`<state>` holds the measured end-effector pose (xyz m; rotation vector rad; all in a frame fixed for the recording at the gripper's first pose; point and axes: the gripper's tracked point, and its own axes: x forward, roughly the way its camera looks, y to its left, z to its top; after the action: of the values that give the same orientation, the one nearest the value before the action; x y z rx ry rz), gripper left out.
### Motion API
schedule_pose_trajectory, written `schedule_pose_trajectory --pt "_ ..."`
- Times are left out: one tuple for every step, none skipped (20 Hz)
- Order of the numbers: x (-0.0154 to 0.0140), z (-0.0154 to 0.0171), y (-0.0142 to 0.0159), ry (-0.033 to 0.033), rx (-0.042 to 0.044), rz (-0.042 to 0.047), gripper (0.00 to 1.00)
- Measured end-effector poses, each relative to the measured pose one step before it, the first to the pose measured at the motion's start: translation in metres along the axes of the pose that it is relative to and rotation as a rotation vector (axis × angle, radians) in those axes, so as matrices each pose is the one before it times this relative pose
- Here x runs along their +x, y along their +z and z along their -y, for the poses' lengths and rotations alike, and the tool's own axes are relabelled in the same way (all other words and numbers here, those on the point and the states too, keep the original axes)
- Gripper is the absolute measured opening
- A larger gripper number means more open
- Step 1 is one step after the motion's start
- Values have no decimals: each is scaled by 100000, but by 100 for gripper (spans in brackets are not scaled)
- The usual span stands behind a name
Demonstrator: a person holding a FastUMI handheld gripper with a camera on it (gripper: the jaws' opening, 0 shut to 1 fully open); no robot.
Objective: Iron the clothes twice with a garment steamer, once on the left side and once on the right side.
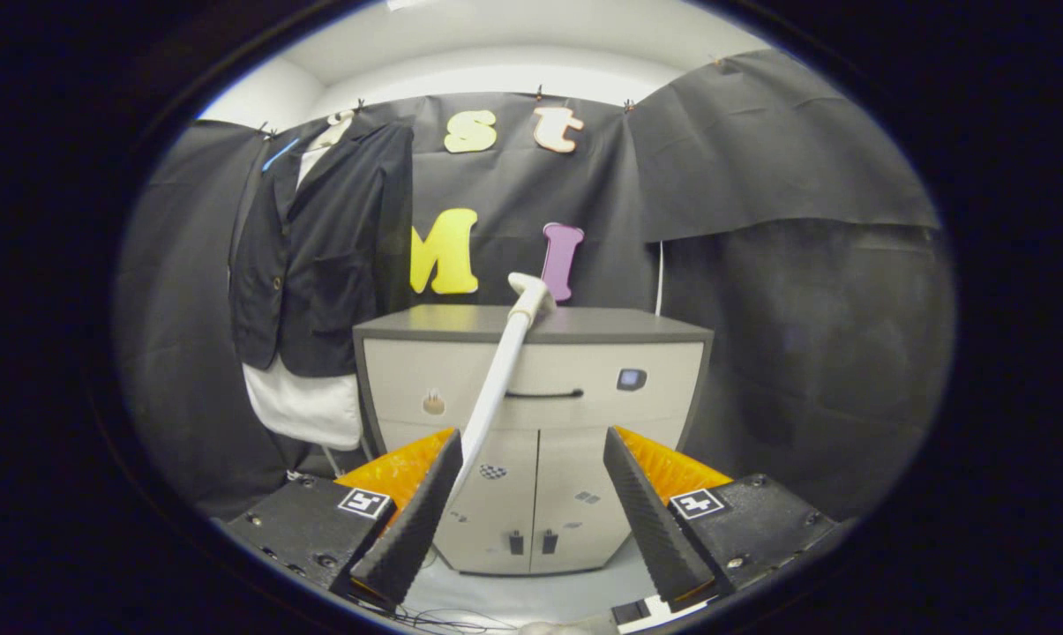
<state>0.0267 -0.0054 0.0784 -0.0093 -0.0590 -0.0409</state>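
Reaching for the steamer [503, 370]
Gripper [531, 476] jaws spread, steamer near one finger, ungripped; next, clamp it, then reach the jacket [319, 247].

A pale cabinet [531, 441] with a dark top stands on the light floor [531, 595] beyond the fingers. A white garment steamer wand [505, 370] leans against its front, head resting at the top's edge.

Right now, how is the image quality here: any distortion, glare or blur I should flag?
Gripper view: strong fisheye bending, so the cabinet top and sides bow; lighting even, no glare; the dark jacket loses detail against the cloth; the open gripper and white steamer wand look sharp.
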Motion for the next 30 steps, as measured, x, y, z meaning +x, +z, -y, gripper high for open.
schedule_pose_trajectory --pt "385 301 1686 -405 -27 1991 100" --pt "642 203 1518 281 66 882 100" --pt "1042 486 1081 -207 88 27 100" --pt "920 376 1208 340 524 -147 100" --pt "883 292 1463 856 1333 403 100" --pt "1166 367 1522 861 1648 601 100" --pt "1251 437 1382 914 1417 477 100" --pt "1276 387 1295 830 325 270 100" --pt "1449 610 1473 337 -392 917 100" --pt "1524 714 1227 551 -657 827 100" --pt "1671 477 1364 772 -712 1050 100" --pt "1706 466 1202 549 -216 1196 100" --pt "1792 560 1052 507 473 276 100" --pt "1734 215 566 1300 560 -506 100" --pt "1800 45 695 1459 933 -622 100" --pt "1629 81 238 1532 860 -1713 100" --pt "1752 -125 44 2033 456 -2022 100" --pt "1479 -82 56 1810 712 -1756 99" --pt "1541 -24 81 1228 771 -1770 99" --pt "1301 -278 -616 1774 44 -2525 99" --pt "1294 -343 -312 1503 -13 -2454 98" --pt "1417 -321 -266 1658 44 -1944 98" --pt "1339 -281 -336 1202 394 -2639 97" --pt "1234 49 -504 -592 215 -2825 96" --pt "1043 207 -293 -1057 564 -1871 94" --pt "939 -84 -512 330 957 -2102 90" --pt "828 -199 -712 946 908 -3230 86" --pt "576 -5 -758 190 759 -2643 86" --pt "461 67 -415 -629 683 -2476 86" --pt "431 194 -422 -362 533 -2188 84"
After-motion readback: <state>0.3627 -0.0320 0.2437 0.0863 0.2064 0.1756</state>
